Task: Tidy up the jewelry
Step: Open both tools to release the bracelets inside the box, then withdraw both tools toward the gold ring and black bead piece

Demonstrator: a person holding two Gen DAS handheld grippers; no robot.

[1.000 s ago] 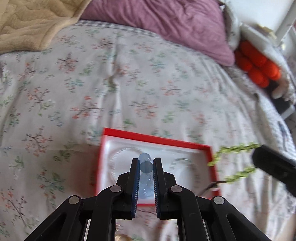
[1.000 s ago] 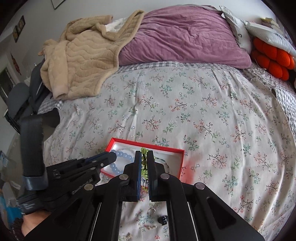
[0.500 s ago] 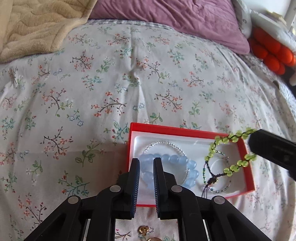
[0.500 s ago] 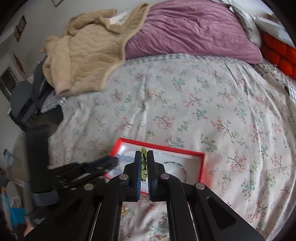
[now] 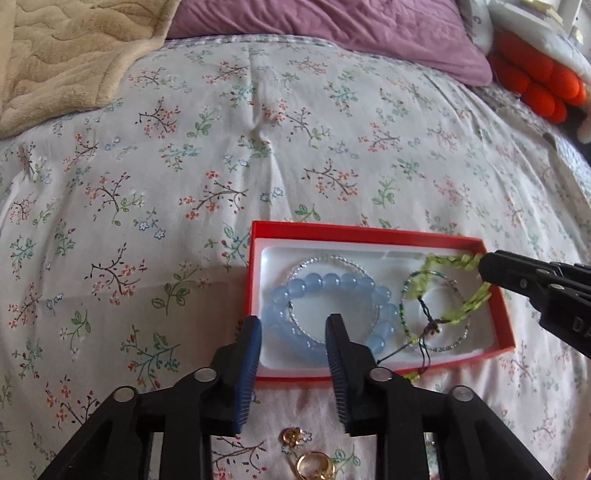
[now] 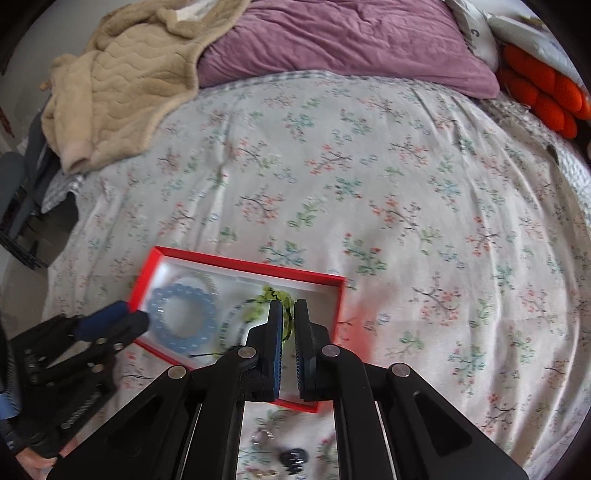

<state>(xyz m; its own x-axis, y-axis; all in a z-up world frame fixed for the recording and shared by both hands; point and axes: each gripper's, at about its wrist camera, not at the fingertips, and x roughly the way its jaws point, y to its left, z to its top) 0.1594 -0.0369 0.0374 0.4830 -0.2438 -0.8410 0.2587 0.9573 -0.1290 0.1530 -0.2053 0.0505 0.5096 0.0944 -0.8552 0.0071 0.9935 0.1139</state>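
Note:
A red box (image 5: 362, 230) with a white inlay lies on the flowered bedspread. A pale blue bead bracelet (image 5: 332, 282) rests flat in its left half. My left gripper (image 5: 293, 325) hovers over the bracelet's near arc; its jaws are opening and the pads stand clear of the beads. My right gripper (image 6: 290, 314) is shut on a green bead bracelet (image 6: 271, 295), which hangs into the right half of the red box (image 6: 240, 264) with its dark cord trailing over the near rim. In the left wrist view, the right gripper (image 5: 484, 269) comes in from the right with the green bracelet (image 5: 443, 262).
A clear bead bracelet (image 5: 332, 260) and a thin dark green one (image 5: 406, 295) also lie in the box. Gold rings (image 5: 314, 465) and a gold earring (image 5: 293, 435) sit on the bedspread near me. A beige blanket (image 5: 66, 48), purple pillow (image 5: 332, 22) and orange cushion (image 5: 535, 85) lie far back.
My left jaws have parted and let go of the blue bracelet, which now lies in the box. The right gripper has sunk and brought the green bracelet down into the box.

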